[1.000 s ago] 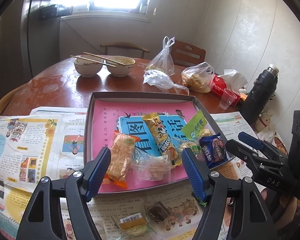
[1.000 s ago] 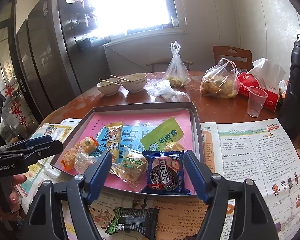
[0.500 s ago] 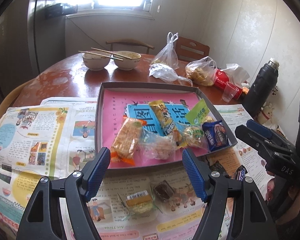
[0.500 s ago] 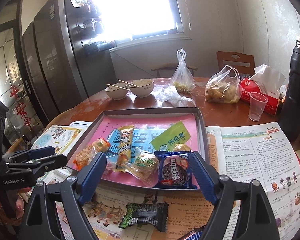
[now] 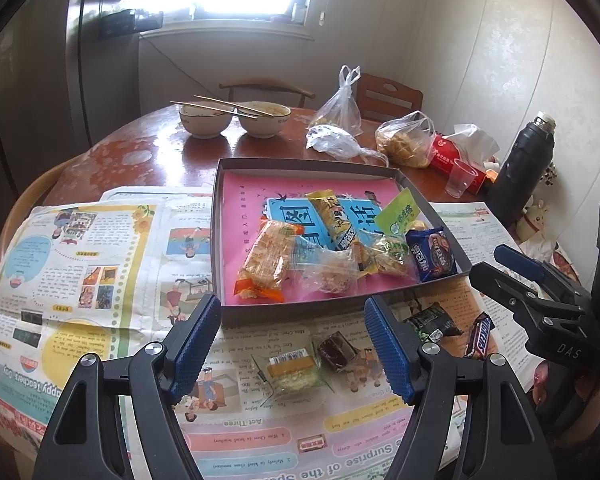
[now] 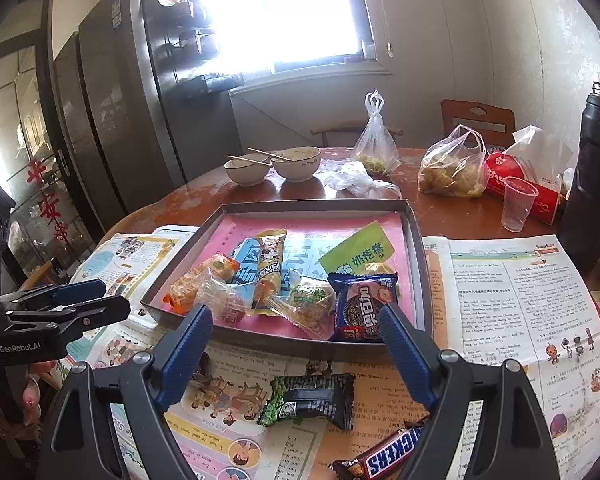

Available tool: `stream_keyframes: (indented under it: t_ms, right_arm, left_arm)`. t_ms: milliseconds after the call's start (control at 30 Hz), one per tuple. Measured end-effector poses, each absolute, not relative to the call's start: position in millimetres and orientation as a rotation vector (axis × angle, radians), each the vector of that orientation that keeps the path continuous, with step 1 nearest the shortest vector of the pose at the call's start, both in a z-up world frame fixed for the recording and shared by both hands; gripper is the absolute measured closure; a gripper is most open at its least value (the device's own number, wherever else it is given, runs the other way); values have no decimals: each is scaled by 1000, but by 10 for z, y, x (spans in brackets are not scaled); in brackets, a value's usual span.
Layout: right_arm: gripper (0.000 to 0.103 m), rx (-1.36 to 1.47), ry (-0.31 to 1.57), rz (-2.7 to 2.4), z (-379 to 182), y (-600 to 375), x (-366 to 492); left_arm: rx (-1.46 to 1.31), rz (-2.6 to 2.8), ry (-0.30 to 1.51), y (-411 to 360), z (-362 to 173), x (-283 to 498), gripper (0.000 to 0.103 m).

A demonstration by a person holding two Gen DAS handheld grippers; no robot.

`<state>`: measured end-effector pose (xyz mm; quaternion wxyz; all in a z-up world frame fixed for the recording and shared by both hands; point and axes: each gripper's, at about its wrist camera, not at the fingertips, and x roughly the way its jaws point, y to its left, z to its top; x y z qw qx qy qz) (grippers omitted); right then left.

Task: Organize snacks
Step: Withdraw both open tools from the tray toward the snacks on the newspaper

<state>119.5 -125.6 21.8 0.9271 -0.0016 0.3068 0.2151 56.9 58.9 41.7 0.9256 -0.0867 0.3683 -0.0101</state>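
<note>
Snacks lie in two groups: most sit packed in the shallow tray [image 5: 220, 216] just beyond both hand-held grippers, while a few remain loose on the newspaper [image 5: 80, 248] spread over the table [image 5: 140, 152]. Compared with a second ago, both views have drawn back from the tray, so its near wall now sits past the fingertips and more printed paper shows in front. The left hand-held gripper [image 5: 292, 344] stands wide open with nothing between its blue pads, as it did a second ago; below and between its fingers lie a clear-wrapped yellow cake [image 5: 290, 370] and a small brown wrapped sweet [image 5: 337, 351]. The right hand-held gripper [image 6: 296, 344] also holds nothing, and its jaws have just been opening wider. The blue cookie packet [image 6: 364, 304], earlier framed between its fingers, now rests inside the tray at the near wall, just beyond the right fingertip. Below this gripper a green-and-black packet [image 6: 310, 400] lies on the paper, and a Snickers bar [image 6: 384, 456] has come into view nearer still, toward the right finger.
</note>
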Motion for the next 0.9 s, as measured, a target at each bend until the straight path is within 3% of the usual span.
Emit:
stream_keyframes:
  t_ms: [900]
  right_arm:
    - [13,-21,667,457,48,-1285,1033]
  left_arm:
    - [-156,-7,846,509,113,477,25]
